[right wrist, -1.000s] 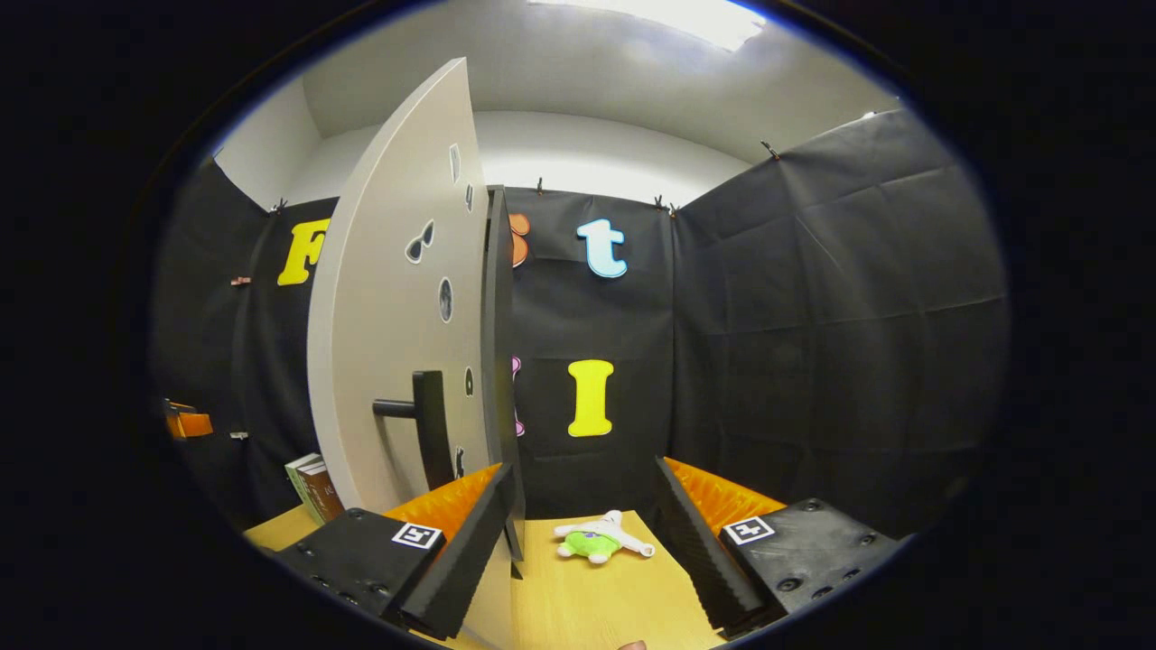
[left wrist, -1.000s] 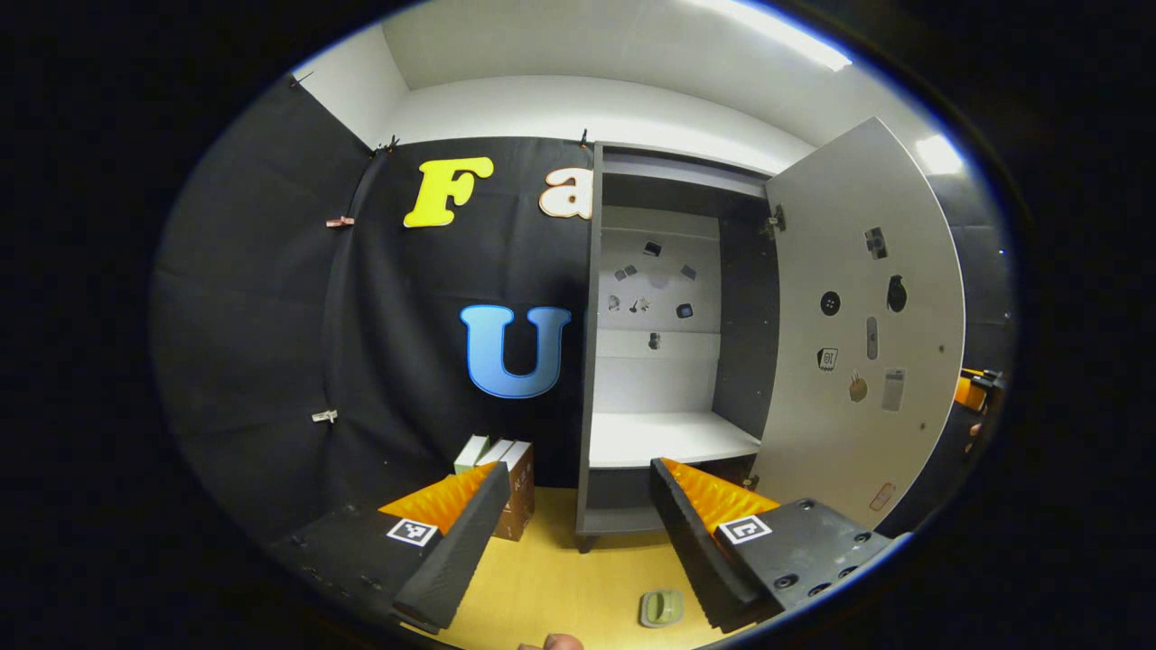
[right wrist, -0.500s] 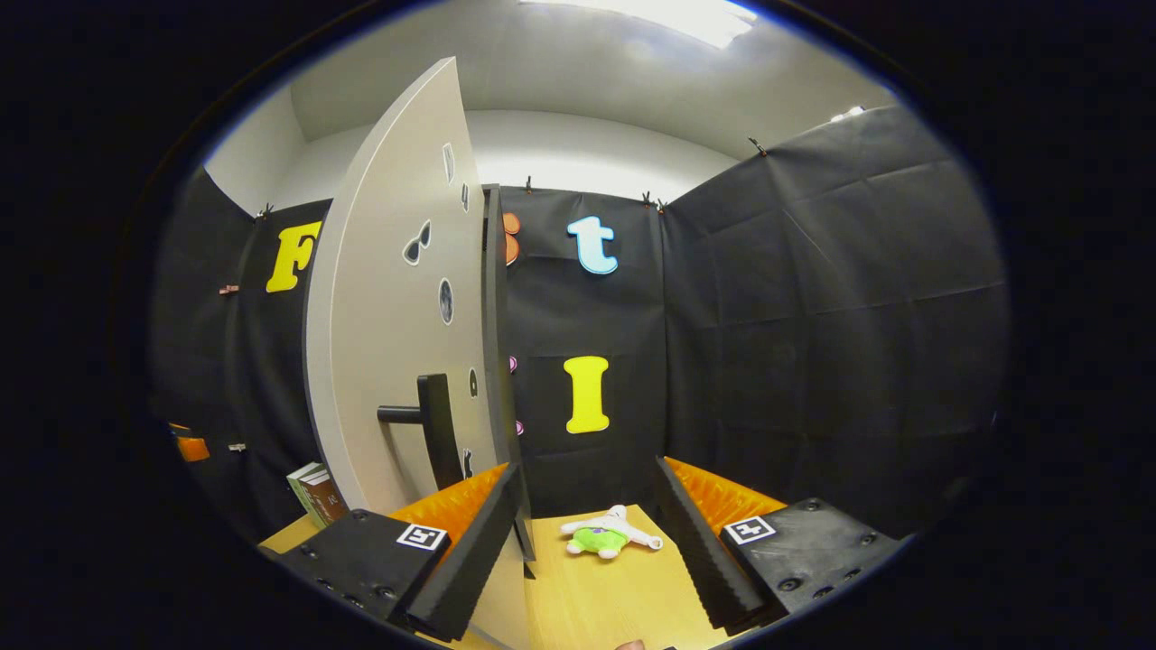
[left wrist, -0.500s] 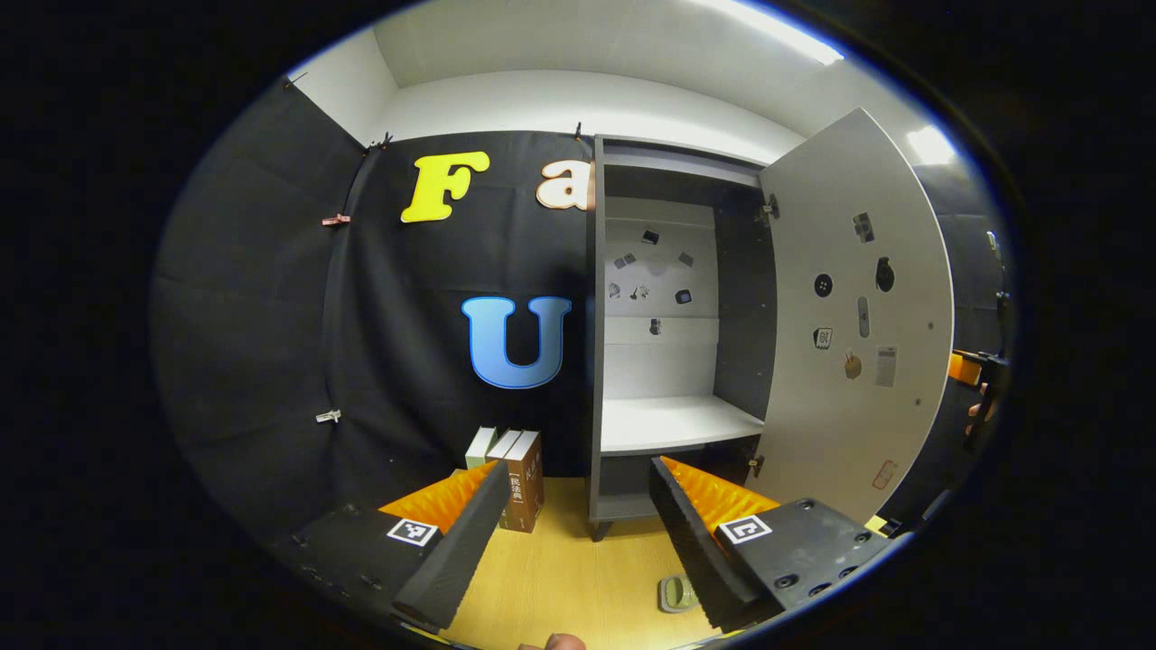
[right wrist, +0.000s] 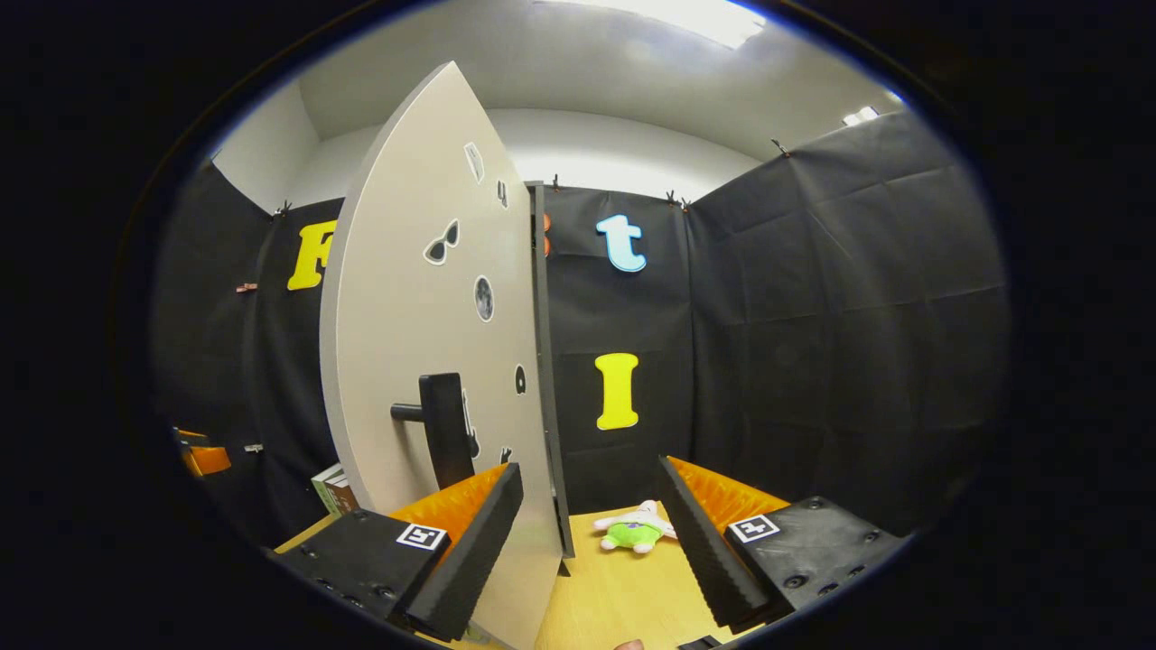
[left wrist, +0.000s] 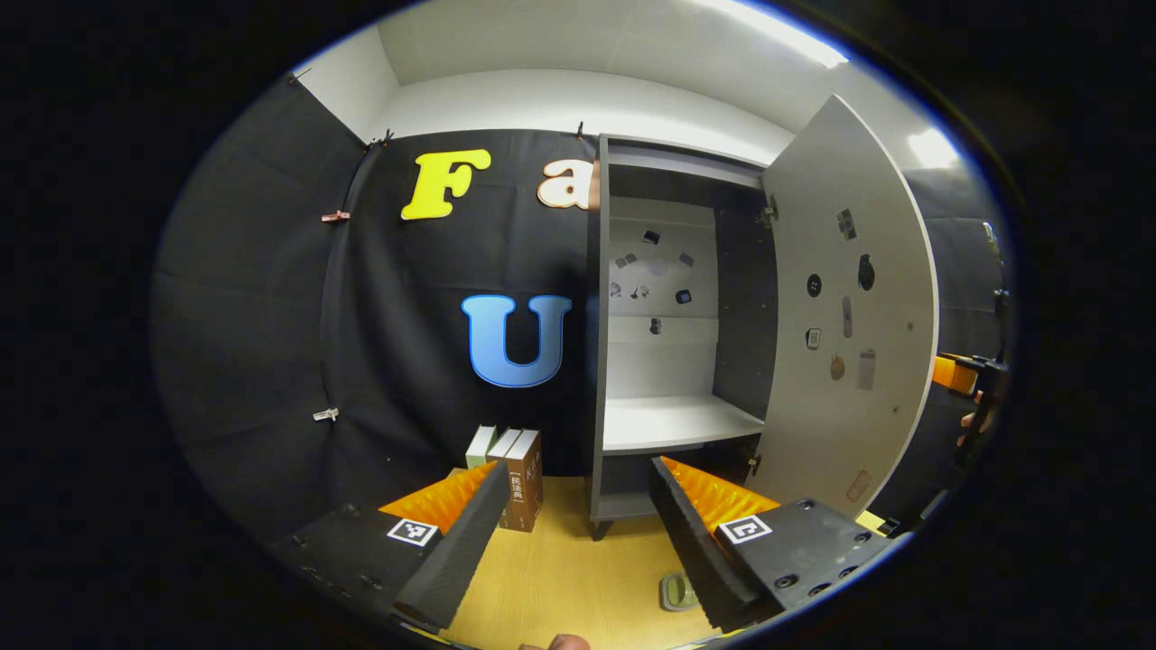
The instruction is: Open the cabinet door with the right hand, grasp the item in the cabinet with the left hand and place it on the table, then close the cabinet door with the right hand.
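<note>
1. My left gripper point(left wrist: 573, 533) – fingers apart, nothing between them.
2. Small green item point(left wrist: 676, 591) lies on the table point(left wrist: 560, 578), half hidden behind a finger; can't make out what it is.
3. My right gripper point(right wrist: 591, 542) is spread too, beside the open cabinet door point(right wrist: 424, 307) – not gripping its handle point(right wrist: 442, 429).

both grippers point(left wrist: 573, 533) point(right wrist: 587, 537) look the same: chunky bolted mounts with a square black-and-white tag each, long ridged wedge fingers point(left wrist: 452, 551).

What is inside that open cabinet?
The cabinet holds a bare white shelf and small stickers on its back wall. The space under the shelf is dark and partly covered by the left claw.
</note>
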Demonstrator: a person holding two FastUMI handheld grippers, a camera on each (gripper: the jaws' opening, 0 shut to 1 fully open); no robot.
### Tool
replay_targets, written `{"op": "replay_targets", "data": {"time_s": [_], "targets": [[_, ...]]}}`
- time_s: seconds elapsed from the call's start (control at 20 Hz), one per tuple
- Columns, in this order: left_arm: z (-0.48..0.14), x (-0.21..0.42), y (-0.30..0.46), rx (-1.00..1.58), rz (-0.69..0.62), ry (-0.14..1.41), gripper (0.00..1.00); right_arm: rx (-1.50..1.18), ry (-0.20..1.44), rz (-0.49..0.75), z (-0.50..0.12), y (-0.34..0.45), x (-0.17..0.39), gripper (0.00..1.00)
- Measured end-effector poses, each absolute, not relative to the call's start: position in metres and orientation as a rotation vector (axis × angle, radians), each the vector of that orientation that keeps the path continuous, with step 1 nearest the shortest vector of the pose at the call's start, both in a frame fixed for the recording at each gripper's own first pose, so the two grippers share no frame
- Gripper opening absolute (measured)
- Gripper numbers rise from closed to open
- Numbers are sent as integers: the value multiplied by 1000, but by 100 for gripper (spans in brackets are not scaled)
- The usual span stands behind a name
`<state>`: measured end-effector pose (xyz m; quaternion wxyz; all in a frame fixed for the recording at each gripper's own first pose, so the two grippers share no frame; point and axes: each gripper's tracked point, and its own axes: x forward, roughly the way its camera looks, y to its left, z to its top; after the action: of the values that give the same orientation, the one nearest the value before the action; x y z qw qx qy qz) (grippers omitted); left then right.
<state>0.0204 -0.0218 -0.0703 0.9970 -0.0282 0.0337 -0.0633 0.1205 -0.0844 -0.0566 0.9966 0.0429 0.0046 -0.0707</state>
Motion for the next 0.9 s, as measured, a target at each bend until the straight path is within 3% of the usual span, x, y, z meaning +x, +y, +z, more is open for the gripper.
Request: {"op": "replay_targets", "data": {"time_s": [0.9], "targets": [[-80,29,-6,-55,-113,83,97,144,32,182,-68,104,176,97]]}}
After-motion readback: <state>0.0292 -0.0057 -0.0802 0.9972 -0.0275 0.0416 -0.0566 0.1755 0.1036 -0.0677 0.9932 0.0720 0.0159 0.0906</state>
